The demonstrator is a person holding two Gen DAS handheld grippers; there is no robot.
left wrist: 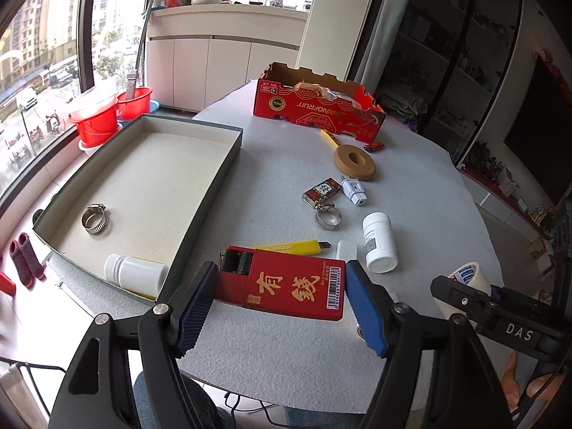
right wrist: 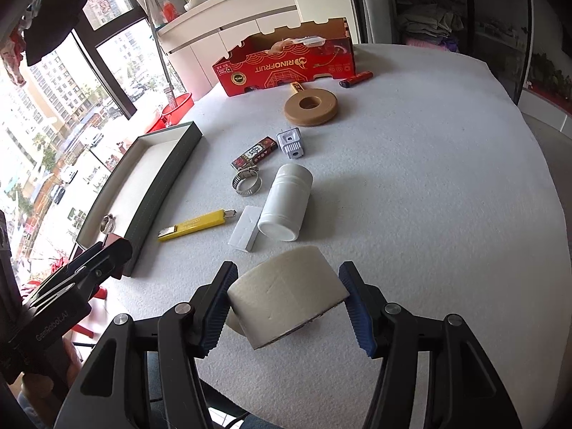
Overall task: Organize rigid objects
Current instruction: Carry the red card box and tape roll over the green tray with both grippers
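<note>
My left gripper (left wrist: 282, 295) is shut on a red box with gold characters (left wrist: 293, 287), held just above the table's near edge; its sleeve is slid partly open, showing a black inside. My right gripper (right wrist: 286, 300) is shut on a white tape roll (right wrist: 289, 295), also lifted off the table. A grey tray (left wrist: 211, 193) with a cream floor lies to the left. It holds a metal hose clamp (left wrist: 94, 218) and a white bottle (left wrist: 136, 271) lying on its side. From the right wrist view the tray (right wrist: 164, 178) runs along the table's left edge.
Loose on the grey table: yellow utility knife (right wrist: 196, 224), white block (right wrist: 245, 228), white bottle (right wrist: 286, 202), second hose clamp (right wrist: 246, 182), small patterned box (right wrist: 254, 153), white adapter (right wrist: 292, 142), tan ring (right wrist: 311, 106), lighter (right wrist: 355, 79). A red cardboard box (right wrist: 286, 66) stands at the back.
</note>
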